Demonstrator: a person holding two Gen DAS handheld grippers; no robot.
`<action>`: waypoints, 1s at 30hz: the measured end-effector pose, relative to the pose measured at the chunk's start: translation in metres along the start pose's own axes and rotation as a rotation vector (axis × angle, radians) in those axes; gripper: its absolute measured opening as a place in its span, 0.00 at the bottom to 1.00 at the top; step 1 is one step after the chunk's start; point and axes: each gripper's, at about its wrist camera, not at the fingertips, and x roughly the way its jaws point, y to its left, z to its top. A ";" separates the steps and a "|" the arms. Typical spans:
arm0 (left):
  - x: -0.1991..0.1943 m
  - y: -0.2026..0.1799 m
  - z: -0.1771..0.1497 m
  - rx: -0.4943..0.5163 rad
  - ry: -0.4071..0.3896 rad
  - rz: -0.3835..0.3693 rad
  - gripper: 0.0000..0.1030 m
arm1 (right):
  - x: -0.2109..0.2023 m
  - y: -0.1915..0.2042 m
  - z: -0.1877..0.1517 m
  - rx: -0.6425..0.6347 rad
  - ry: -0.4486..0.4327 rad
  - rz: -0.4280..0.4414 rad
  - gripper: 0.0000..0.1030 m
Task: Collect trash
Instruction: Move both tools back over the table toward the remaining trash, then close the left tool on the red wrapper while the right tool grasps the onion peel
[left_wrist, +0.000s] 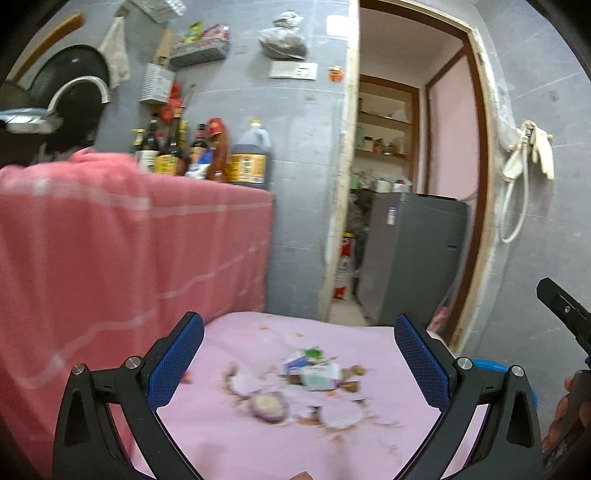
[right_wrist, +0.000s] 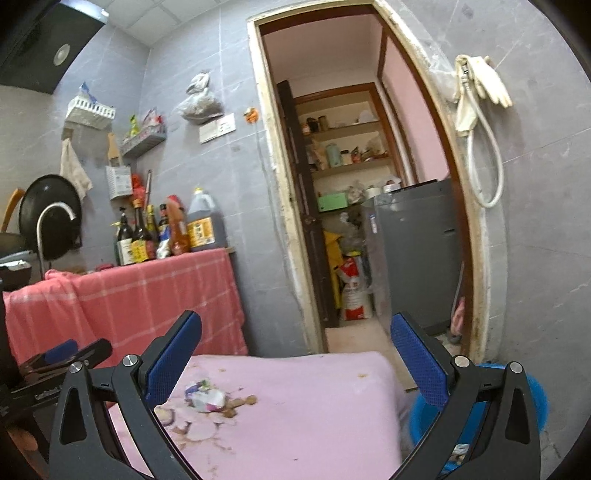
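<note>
A pile of trash lies on a pink-covered table (left_wrist: 369, 343): a crumpled white and blue wrapper (left_wrist: 312, 371), onion slices (left_wrist: 267, 406) and brown peel bits. My left gripper (left_wrist: 299, 365) is open and empty, held just above and before the pile. In the right wrist view the wrapper (right_wrist: 205, 397) and onion slices (right_wrist: 184, 421) lie at the table's (right_wrist: 314, 406) left. My right gripper (right_wrist: 295, 369) is open and empty above the table's middle. A blue bin (right_wrist: 480, 410) stands on the floor to the table's right.
A red checked cloth (left_wrist: 110, 240) covers a counter at the left, with sauce bottles (left_wrist: 207, 155) on it. A tap (right_wrist: 51, 221) and black pan stand further left. An open doorway shows a grey fridge (right_wrist: 417, 254) and shelves.
</note>
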 end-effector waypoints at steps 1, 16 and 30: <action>-0.001 0.007 -0.003 0.000 0.000 0.021 0.98 | 0.003 0.004 -0.002 -0.003 0.008 0.007 1.00; 0.010 0.062 -0.049 0.044 0.091 0.176 0.98 | 0.058 0.051 -0.046 -0.079 0.191 0.140 1.00; 0.044 0.076 -0.059 0.032 0.222 0.230 0.98 | 0.098 0.063 -0.068 -0.100 0.321 0.201 1.00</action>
